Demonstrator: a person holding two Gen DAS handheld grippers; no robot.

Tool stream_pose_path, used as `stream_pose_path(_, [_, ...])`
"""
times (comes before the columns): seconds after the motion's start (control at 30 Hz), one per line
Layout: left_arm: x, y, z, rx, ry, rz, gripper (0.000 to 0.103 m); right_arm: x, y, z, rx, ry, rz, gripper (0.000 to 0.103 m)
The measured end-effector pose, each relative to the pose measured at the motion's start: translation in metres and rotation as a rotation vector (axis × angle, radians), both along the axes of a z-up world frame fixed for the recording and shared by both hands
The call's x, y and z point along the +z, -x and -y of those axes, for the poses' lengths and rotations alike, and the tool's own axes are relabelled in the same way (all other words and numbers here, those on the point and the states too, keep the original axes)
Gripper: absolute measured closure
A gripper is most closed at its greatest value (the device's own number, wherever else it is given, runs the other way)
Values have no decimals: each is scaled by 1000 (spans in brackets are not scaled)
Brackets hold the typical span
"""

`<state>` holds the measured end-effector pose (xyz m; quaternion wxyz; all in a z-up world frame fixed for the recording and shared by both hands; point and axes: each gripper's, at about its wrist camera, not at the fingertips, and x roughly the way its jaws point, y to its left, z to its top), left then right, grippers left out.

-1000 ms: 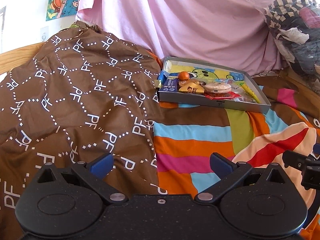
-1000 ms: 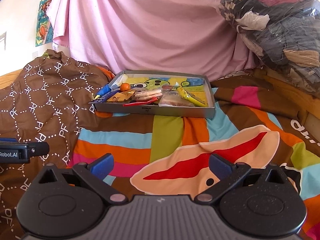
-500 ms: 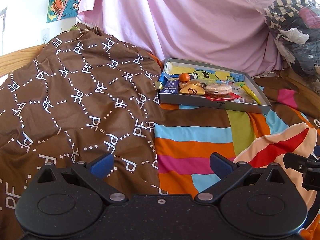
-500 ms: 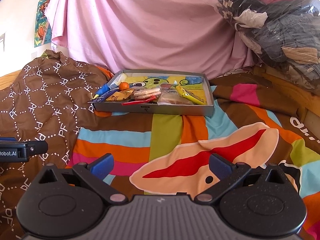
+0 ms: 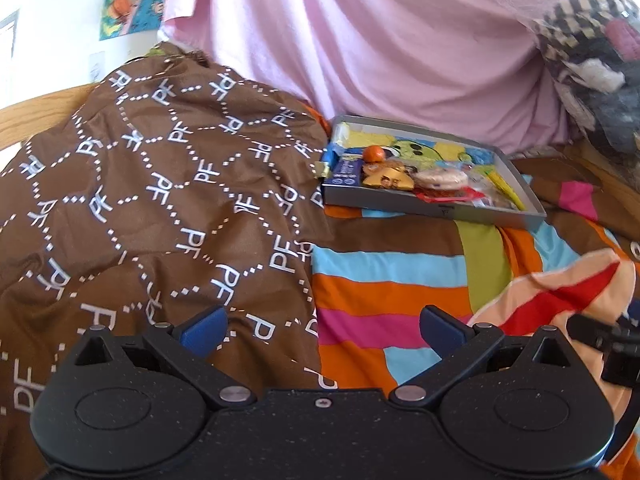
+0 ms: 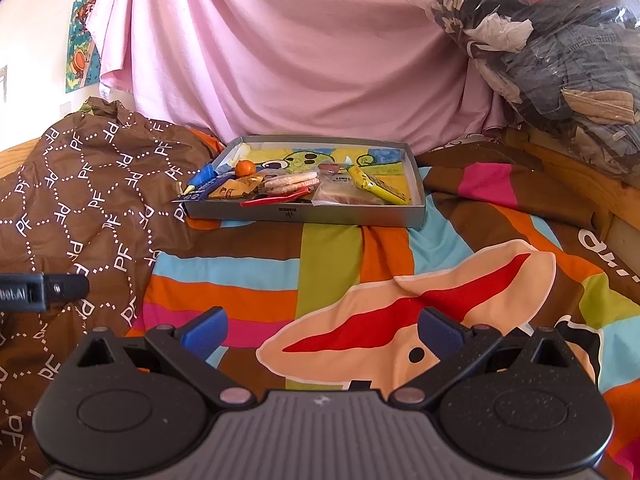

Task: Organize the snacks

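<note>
A shallow grey cardboard tray (image 6: 304,215) (image 5: 432,205) lies on the bed ahead, filled with snacks: an orange ball (image 6: 244,167) (image 5: 374,153), a gold packet (image 6: 234,190) (image 5: 387,179), round biscuits (image 6: 289,180) (image 5: 440,177), a blue packet (image 5: 345,172), a red wrapper (image 6: 276,199), a clear bag (image 6: 342,194) and a yellow bar (image 6: 374,184). My left gripper (image 5: 322,322) hangs open over the brown quilt, well short of the tray. My right gripper (image 6: 322,326) is open too, above the striped cover, nothing between its fingers.
A brown quilt with white letters (image 5: 140,184) is heaped on the left. The striped bedcover (image 6: 328,264) spreads in front. A pink sheet (image 6: 300,48) hangs behind, and a plastic bag of clothes (image 6: 560,52) sits on the wooden bed frame (image 6: 576,184) at right.
Both grippers have drifted slightly back and upward, so the tray sits a little lower and farther in both views. Both stay open and empty.
</note>
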<state>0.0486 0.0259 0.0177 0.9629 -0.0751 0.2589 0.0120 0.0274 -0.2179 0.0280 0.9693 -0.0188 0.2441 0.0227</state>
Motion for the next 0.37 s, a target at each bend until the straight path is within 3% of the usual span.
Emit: stream_pose_path(0.37, [-1, -1, 4, -18, -2, -15, 2, -2, 1, 0, -5, -5, -5, 0])
